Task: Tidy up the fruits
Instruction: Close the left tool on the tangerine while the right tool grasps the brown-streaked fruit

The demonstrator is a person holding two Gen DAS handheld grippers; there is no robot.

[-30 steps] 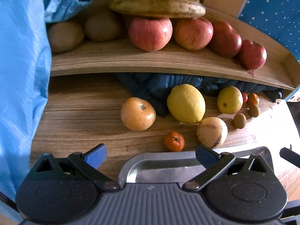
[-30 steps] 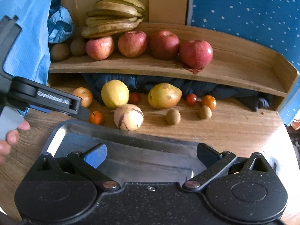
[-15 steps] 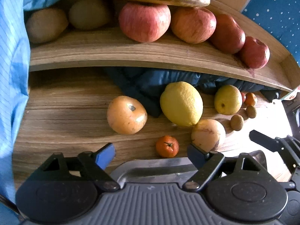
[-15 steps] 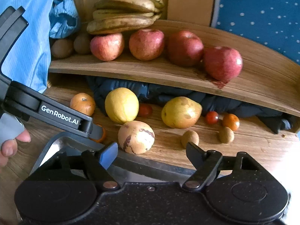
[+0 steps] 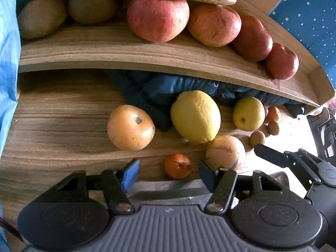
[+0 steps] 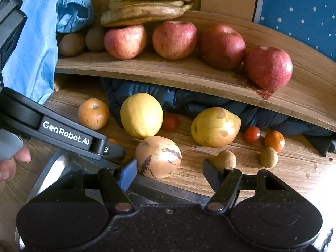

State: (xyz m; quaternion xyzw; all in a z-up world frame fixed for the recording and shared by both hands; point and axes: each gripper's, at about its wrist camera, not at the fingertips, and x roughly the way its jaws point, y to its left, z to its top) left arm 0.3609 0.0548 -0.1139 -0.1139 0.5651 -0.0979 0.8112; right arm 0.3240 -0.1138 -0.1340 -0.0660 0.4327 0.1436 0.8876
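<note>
Upper shelf (image 6: 189, 73): four apples (image 6: 174, 40), a stack of bananas (image 6: 147, 10) and two brown kiwis (image 6: 71, 44) are sitting in a row, so this tier is looking sorted. Lower board (image 5: 63, 126): loose fruit is lying unsorted — an orange persimmon-like fruit (image 5: 130, 127), a large lemon (image 5: 195, 116), a yellow pear (image 6: 215, 127), a streaked pale melon-like fruit (image 6: 158, 157), a small mandarin (image 5: 177, 166), cherry tomatoes (image 6: 252, 134) and small brown nuts or longans (image 6: 225, 159). A metal tray (image 6: 54, 168) is lying beneath both tools, apparently holding nothing, though most of it is hidden. Left gripper (image 5: 168, 172) is hovering with jaws spread, the mandarin lying just ahead between them. Right gripper (image 6: 168, 169) is hanging likewise spread, holding nothing, framing the streaked fruit. Judgement: the lower-tier sorting is barely beginning.
</note>
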